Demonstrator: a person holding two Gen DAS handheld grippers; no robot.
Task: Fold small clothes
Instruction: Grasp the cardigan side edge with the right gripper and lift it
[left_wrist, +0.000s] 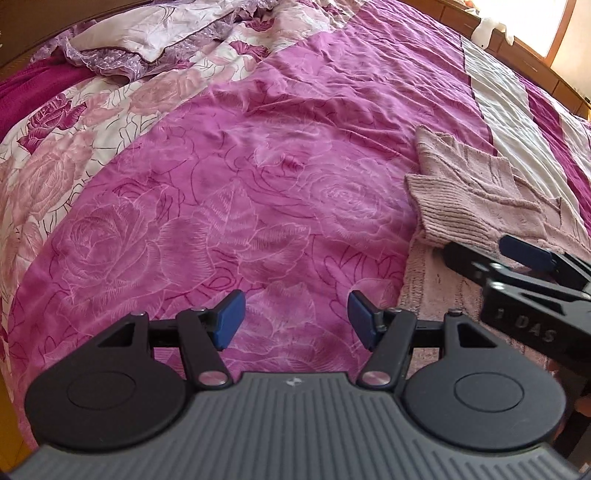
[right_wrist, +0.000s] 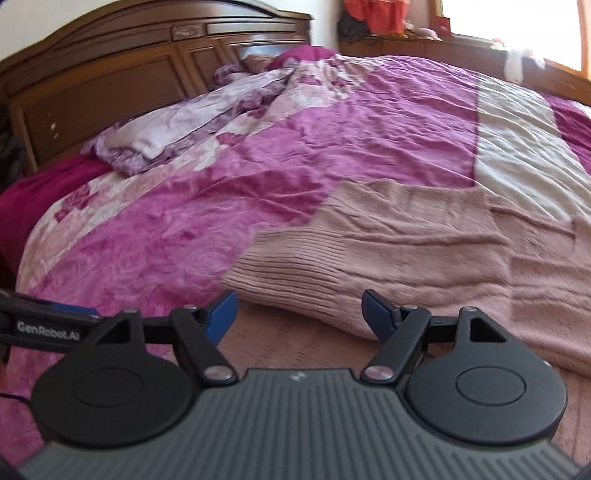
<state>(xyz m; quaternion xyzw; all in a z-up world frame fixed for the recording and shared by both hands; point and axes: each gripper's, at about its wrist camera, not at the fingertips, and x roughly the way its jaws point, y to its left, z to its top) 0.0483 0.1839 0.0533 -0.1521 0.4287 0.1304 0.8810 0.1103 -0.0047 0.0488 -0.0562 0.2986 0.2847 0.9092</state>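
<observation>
A pale pink knitted sweater (right_wrist: 424, 258) lies on the bed, with a ribbed sleeve cuff (right_wrist: 288, 266) folded across its body. In the left wrist view the sweater (left_wrist: 480, 192) is at the right. My left gripper (left_wrist: 295, 317) is open and empty above the bare magenta bedspread, left of the sweater. My right gripper (right_wrist: 299, 314) is open and empty, just above the sweater's near edge and the ribbed cuff. The right gripper also shows in the left wrist view (left_wrist: 517, 266), over the sweater.
A magenta rose-patterned bedspread (left_wrist: 229, 177) covers the bed. A crumpled floral pillow and quilt (right_wrist: 177, 129) lie near the brown wooden headboard (right_wrist: 110, 74). A white band of bedspread (right_wrist: 524, 147) runs at the right. A window (right_wrist: 517, 22) is behind the bed.
</observation>
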